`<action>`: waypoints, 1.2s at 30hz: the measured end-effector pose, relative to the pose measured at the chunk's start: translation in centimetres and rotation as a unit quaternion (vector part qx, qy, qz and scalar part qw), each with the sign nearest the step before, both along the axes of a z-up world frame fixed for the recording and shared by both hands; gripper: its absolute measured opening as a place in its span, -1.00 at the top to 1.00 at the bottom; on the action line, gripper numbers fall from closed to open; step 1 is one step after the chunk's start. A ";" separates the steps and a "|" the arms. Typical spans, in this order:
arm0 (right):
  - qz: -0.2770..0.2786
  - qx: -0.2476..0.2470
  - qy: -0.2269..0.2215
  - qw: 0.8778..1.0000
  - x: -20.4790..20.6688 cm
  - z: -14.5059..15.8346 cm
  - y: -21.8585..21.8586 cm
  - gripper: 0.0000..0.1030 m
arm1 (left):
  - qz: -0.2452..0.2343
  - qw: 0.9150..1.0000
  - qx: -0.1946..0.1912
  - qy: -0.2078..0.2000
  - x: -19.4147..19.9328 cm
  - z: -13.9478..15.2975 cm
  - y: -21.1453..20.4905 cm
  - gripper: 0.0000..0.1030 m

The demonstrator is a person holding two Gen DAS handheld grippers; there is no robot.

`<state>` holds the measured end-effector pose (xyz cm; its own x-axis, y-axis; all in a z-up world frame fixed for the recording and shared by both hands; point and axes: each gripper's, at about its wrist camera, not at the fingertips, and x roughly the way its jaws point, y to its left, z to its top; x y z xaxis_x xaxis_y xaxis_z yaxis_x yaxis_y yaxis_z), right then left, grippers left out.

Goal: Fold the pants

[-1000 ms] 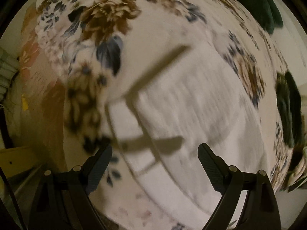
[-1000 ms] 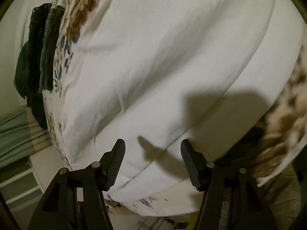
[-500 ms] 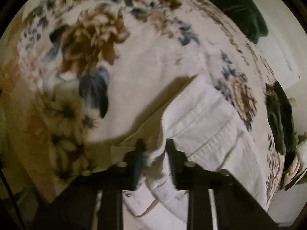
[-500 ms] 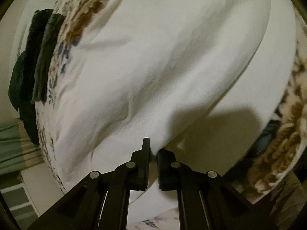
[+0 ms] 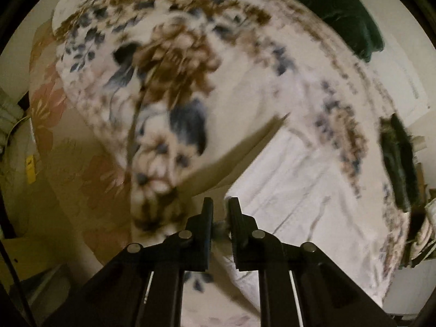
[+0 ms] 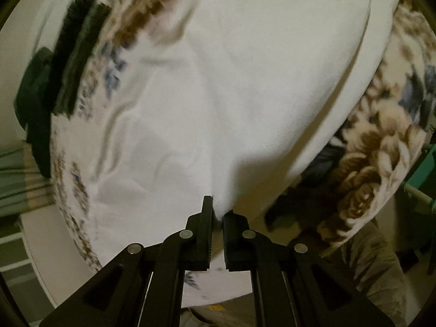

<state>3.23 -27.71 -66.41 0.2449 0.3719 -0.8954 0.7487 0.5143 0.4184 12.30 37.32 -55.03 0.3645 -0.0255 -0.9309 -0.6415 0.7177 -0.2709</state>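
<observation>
White pants (image 5: 294,190) lie on a floral bedspread (image 5: 174,62). In the left wrist view my left gripper (image 5: 220,212) is shut on the near edge of the pants and lifts it off the bedspread, casting a shadow beneath. In the right wrist view the pants (image 6: 231,81) fill the middle as smooth white cloth. My right gripper (image 6: 216,211) is shut on their near edge, which is raised above the lower layer.
Dark green folded clothes (image 5: 343,13) lie at the far edge of the bed, and more dark clothes (image 5: 397,163) at the right. In the right wrist view dark folded clothes (image 6: 68,62) lie at the left. The floral bedspread (image 6: 381,147) shows at the right.
Both grippers were open above the pants, then closed on the near edge. Both now hold the edge lifted higher off the bedspread.
</observation>
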 end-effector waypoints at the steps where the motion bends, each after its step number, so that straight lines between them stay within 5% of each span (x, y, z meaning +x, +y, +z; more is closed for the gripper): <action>1: 0.005 0.004 0.020 1.000 0.0 -1.3 0.0 0.84 | -0.006 1.000 0.000 0.011 0.0 -0.8 -0.1 0.81; 5: 0.045 0.040 0.060 0.996 0.5 -4.4 -0.2 0.43 | 0.000 0.998 -0.003 0.059 0.5 -1.9 -0.8 0.59; 7: 0.050 0.047 0.045 0.997 -0.1 -3.2 -1.3 -0.12 | -0.013 0.998 0.015 0.065 0.7 -0.7 -2.2 0.40; 9: 0.038 0.035 0.026 0.998 -1.2 -1.3 -3.2 -0.17 | -0.042 0.996 0.041 0.065 1.1 0.9 -4.7 -0.21; 11: -0.009 0.013 0.012 1.000 -3.0 0.9 -7.1 -0.17 | -0.076 0.993 0.062 0.060 1.4 2.1 -8.1 -0.58; 15: -0.122 -0.041 -0.028 0.991 -5.5 3.4 -17.0 -0.17 | -0.137 0.986 0.070 0.069 2.5 1.9 -14.9 -0.66; 19: -0.196 -0.058 -0.037 0.978 -5.8 1.8 -25.1 -0.17 | -0.157 0.982 0.058 0.092 3.6 -1.0 -19.8 -0.66; 23: -0.184 -0.043 -0.017 0.982 -4.0 -2.0 -29.3 -0.03 | -0.161 0.978 0.069 0.113 4.5 -3.4 -23.0 -0.66; 26: -0.177 -0.070 0.000 0.982 -4.1 -2.4 -30.0 0.85 | -0.163 0.974 0.081 0.132 5.0 -4.5 -24.2 -0.66; 27: -0.173 -0.078 -0.005 0.982 -4.3 -1.8 -30.0 0.96 | -0.162 0.974 0.083 0.133 5.2 -4.6 -24.3 -0.66; 32: -0.195 -0.088 -0.034 0.976 -7.2 2.4 -30.0 0.96 | -0.164 0.972 0.097 0.136 6.0 -3.9 -25.0 -0.66; 36: -0.188 -0.088 -0.004 0.978 -9.1 2.8 -29.7 0.96 | -0.168 0.971 0.105 0.134 6.7 -3.4 -25.1 -0.66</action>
